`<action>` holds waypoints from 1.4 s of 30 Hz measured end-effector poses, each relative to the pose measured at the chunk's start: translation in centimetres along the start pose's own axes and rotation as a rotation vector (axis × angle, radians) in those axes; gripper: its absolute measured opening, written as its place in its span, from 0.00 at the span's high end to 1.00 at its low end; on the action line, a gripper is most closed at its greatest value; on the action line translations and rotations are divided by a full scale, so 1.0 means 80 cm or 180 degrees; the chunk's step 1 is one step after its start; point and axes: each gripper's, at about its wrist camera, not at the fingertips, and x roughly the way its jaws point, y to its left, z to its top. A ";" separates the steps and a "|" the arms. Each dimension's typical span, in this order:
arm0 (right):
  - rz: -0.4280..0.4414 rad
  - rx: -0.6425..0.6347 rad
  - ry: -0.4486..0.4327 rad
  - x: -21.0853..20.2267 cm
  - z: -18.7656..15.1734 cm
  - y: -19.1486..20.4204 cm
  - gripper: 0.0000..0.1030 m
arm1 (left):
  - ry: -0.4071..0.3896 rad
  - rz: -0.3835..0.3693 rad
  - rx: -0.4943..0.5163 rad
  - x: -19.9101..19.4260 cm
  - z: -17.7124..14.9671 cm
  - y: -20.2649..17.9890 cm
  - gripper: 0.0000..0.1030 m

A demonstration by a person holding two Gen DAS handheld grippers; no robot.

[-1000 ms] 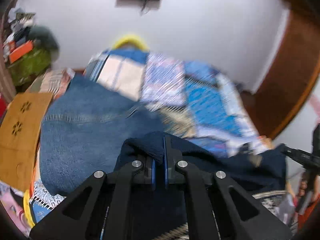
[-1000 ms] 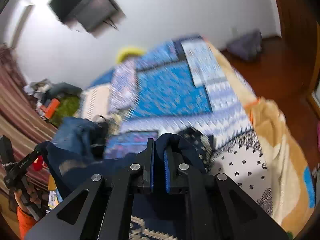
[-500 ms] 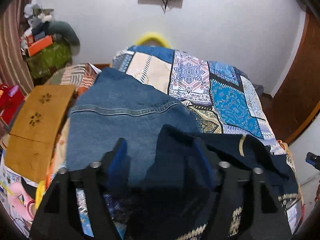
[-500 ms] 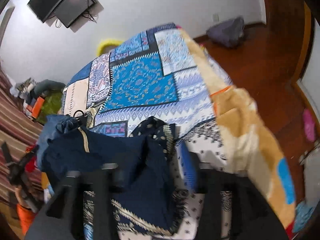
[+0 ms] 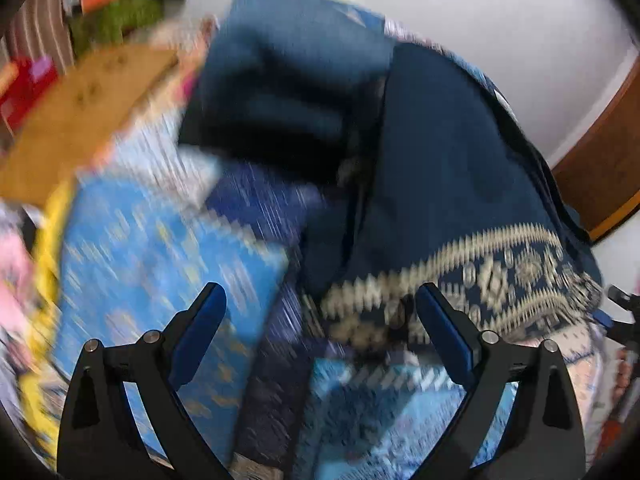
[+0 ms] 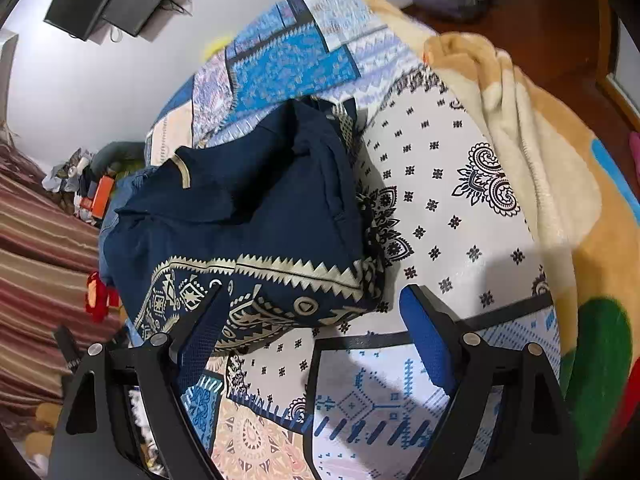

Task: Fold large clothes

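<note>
Navy garment lies loose on the patchwork bed, both claws spreading.

The left claw (image 5: pixel 320 312) and right claw (image 6: pixel 310 306) are opening, pinching nothing; the navy garment (image 6: pixel 256 216), cream-patterned hem nearest, rests bunched on the bedspread (image 6: pixel 440 184) beside folded jeans (image 5: pixel 296 64).
</note>
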 end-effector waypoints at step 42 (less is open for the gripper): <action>-0.0509 -0.0499 -0.0378 -0.118 -0.112 0.029 0.72 | -0.0046 0.0417 0.0975 -0.065 -0.116 -0.047 0.41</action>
